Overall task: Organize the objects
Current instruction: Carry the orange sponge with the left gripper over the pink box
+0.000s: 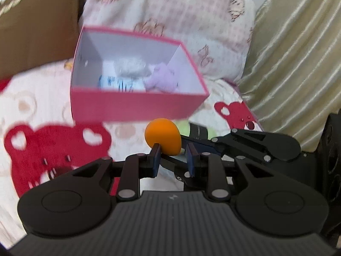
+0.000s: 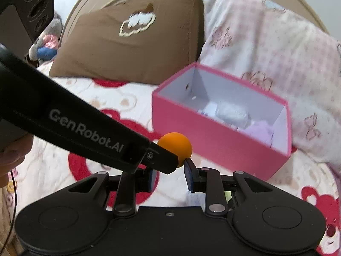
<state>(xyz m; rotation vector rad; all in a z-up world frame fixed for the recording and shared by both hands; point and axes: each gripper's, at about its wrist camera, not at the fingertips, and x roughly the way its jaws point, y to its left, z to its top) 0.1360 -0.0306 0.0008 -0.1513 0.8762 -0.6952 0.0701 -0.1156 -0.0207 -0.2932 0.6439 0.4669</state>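
Observation:
An orange egg-shaped ball point(image 1: 163, 135) hangs in the air just in front of an open pink box point(image 1: 136, 104). My left gripper point(image 1: 173, 149) is shut, with the ball's lower end between its blue pads. My right gripper point(image 1: 187, 137) reaches in from the right and crosses the left one at the ball. In the right wrist view the ball point(image 2: 175, 145) sits just above my shut right gripper point(image 2: 169, 167), touching its right fingertip point(image 2: 187, 163). The left gripper's finger point(image 2: 164, 160) covers the other fingertip. The pink box point(image 2: 213, 143) holds a lilac soft item point(image 1: 162, 79), a silvery bundle point(image 1: 130, 66) and a blue-and-white item point(image 1: 121, 83).
All this is over a bedspread with red bears point(image 1: 53, 149). A brown pillow point(image 2: 127, 49) and a pink patterned pillow point(image 2: 266, 42) lean behind the box. A golden curtain point(image 1: 298, 53) hangs on the right. A black speaker point(image 2: 36, 6) and plush toy point(image 2: 46, 42) are far left.

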